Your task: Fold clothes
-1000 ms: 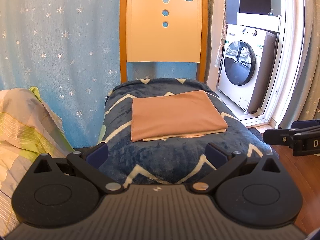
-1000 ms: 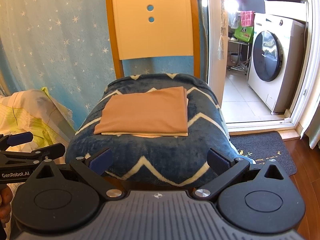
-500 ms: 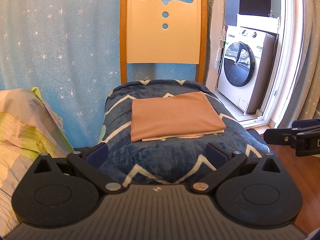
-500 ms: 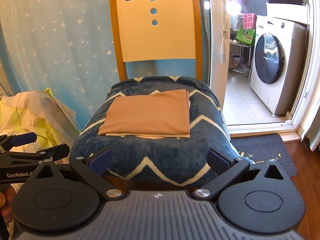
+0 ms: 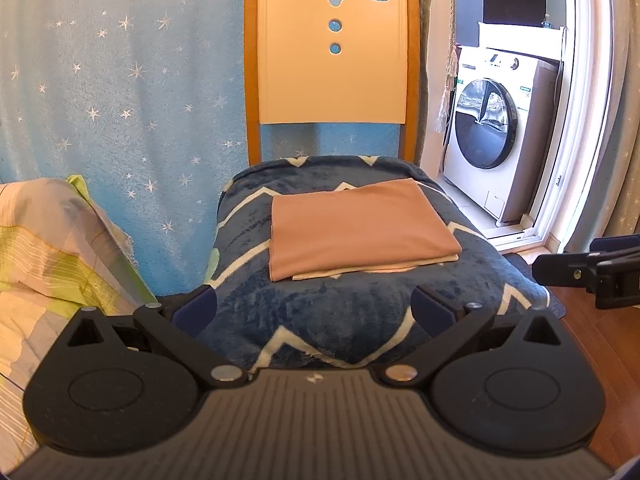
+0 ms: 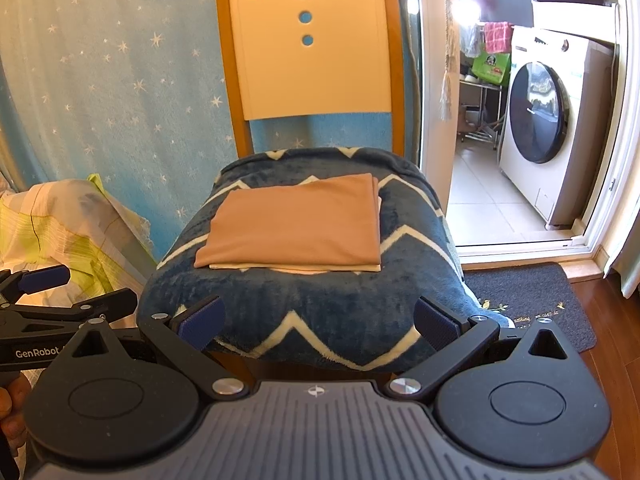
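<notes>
A tan garment (image 5: 360,228) (image 6: 296,228) lies folded into a flat rectangle on a chair seat covered by a dark blue zigzag blanket (image 5: 320,320) (image 6: 312,304). A paler layer peeks out along its near edge. My left gripper (image 5: 314,310) hangs open in front of the seat, well short of the garment, with nothing between its fingers. My right gripper (image 6: 318,322) is open too, held before the seat's front edge. In the right wrist view the left gripper (image 6: 48,292) shows at the lower left.
The chair's cream and orange back (image 5: 332,52) rises behind the seat against a starry blue curtain (image 5: 120,80). Bedding in yellow-green stripes (image 5: 48,248) lies to the left. A washing machine (image 6: 548,128) stands past the doorway on the right, with a dark mat (image 6: 532,300) on the wood floor.
Both grippers have drawn back and lowered slightly, so the chair and garment sit a little lower and farther in view. The garment has not moved.
</notes>
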`<action>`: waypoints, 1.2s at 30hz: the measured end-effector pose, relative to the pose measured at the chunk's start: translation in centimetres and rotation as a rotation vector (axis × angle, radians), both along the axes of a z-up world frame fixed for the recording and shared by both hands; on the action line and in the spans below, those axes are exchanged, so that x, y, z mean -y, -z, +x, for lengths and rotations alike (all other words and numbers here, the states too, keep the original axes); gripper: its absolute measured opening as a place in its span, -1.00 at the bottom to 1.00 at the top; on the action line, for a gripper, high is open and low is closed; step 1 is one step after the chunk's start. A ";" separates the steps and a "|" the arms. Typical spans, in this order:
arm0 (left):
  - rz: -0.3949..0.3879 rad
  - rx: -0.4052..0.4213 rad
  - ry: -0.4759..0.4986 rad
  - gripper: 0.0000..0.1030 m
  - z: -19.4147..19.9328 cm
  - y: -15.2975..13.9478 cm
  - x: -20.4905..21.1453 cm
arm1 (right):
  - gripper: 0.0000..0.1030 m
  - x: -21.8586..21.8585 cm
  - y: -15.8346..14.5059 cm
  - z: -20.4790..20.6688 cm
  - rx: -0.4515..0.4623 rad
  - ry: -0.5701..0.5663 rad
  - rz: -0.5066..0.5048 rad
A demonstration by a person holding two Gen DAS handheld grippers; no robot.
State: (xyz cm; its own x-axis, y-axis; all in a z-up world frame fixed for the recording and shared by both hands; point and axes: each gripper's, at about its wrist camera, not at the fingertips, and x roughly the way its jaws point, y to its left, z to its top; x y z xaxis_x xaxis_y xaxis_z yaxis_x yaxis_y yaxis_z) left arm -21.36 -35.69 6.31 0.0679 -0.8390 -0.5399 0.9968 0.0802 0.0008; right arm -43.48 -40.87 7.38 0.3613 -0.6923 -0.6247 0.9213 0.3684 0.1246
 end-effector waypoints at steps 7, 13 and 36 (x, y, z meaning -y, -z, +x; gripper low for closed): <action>0.006 0.002 -0.003 0.98 0.0 0.2 0.3 | 1.00 0.3 0.2 0.1 -0.004 0.002 0.006; 0.009 0.003 0.002 0.98 0.2 0.2 0.5 | 1.00 0.6 0.4 0.3 -0.008 0.004 0.013; 0.016 0.006 0.001 0.98 0.1 0.6 1.1 | 1.00 1.1 0.9 0.4 -0.008 -0.001 0.028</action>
